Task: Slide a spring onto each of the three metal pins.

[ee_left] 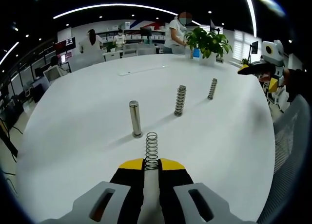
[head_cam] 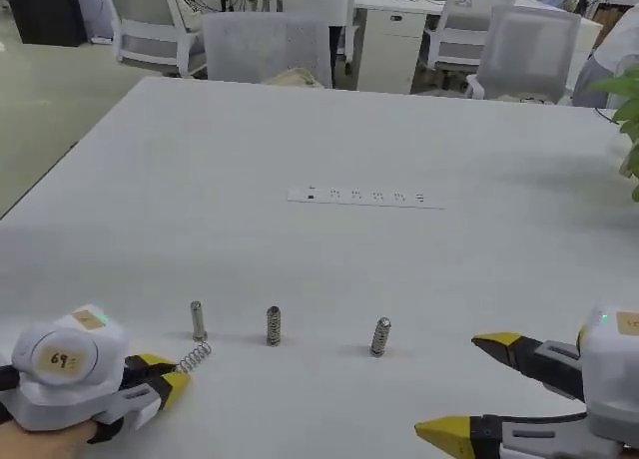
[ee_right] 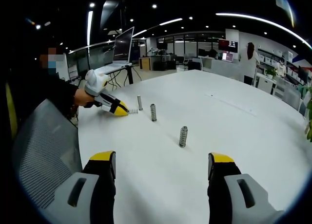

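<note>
Step in hand: the left gripper (ee_left: 151, 164) brings a spring (ee_left: 151, 148) towards the bare pin (ee_left: 135, 119), by all appearances the last of three to be fitted.
Doing it well: lift the spring above the pin's top, bring its open end square over the tip, then lower it straight down. A tilted coil is likely to catch on the pin's edge or tip the pin.
Left gripper: clenched on the spring's lower coils at centre bottom of the left gripper view, with the free end pointing up the frame.
Right gripper (ee_right: 162, 158): released, jaws wide apart and grasping nothing, at lower right of the head view.
The spring: a thin, open steel coil, light and easily bent, lying just beside the bare pin's base at lower left of the head view.
The pins: three short upright metal posts in a row on the white table (head_cam: 349, 130). The middle pin (ee_left: 180, 100) and far pin (ee_left: 213, 88) each already wear a spring.
</note>
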Demonstrator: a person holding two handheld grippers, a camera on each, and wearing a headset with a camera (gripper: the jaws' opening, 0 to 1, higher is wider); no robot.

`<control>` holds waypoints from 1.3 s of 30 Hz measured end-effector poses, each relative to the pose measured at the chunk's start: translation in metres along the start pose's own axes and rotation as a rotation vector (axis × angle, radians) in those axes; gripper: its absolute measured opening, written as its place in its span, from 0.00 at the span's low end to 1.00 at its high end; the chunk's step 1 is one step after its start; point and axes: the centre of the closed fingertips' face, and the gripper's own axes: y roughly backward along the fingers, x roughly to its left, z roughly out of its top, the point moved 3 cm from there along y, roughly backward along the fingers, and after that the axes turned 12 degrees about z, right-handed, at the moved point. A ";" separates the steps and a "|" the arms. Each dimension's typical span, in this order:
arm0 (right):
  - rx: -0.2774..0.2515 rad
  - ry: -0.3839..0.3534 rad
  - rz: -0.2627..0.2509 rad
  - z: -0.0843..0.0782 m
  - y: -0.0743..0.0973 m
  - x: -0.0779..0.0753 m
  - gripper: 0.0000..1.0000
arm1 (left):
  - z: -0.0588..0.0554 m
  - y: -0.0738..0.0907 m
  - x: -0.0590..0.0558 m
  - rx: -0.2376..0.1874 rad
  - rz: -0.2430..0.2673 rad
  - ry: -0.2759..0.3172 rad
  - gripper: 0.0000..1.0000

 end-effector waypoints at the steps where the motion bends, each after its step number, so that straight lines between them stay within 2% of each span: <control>1: -0.001 0.001 0.000 0.000 0.000 0.000 0.76 | 0.000 0.001 0.000 0.001 -0.001 -0.001 0.03; 8: 0.004 -0.004 -0.003 -0.002 0.000 -0.001 0.76 | -0.001 0.007 -0.004 0.005 -0.022 0.001 0.03; 14: 0.006 -0.003 -0.003 -0.002 0.001 -0.001 0.76 | 0.004 0.016 -0.010 -0.010 -0.057 -0.004 0.03; 17: 0.005 -0.001 -0.005 -0.002 0.001 0.000 0.76 | 0.008 0.023 -0.013 -0.025 -0.078 -0.011 0.03; 19: 0.004 0.000 -0.003 -0.001 0.001 0.000 0.76 | 0.007 0.024 -0.011 -0.032 -0.086 -0.017 0.03; 23: 0.003 0.009 -0.002 0.002 0.001 0.002 0.76 | 0.011 0.034 -0.013 -0.053 -0.106 -0.026 0.03; 35: 0.003 0.029 0.010 0.009 0.001 0.006 0.75 | 0.024 0.057 -0.027 -0.109 -0.167 -0.061 0.03; 39: 0.006 0.036 0.014 0.011 0.001 0.006 0.75 | 0.028 0.058 -0.029 -0.126 -0.185 -0.075 0.03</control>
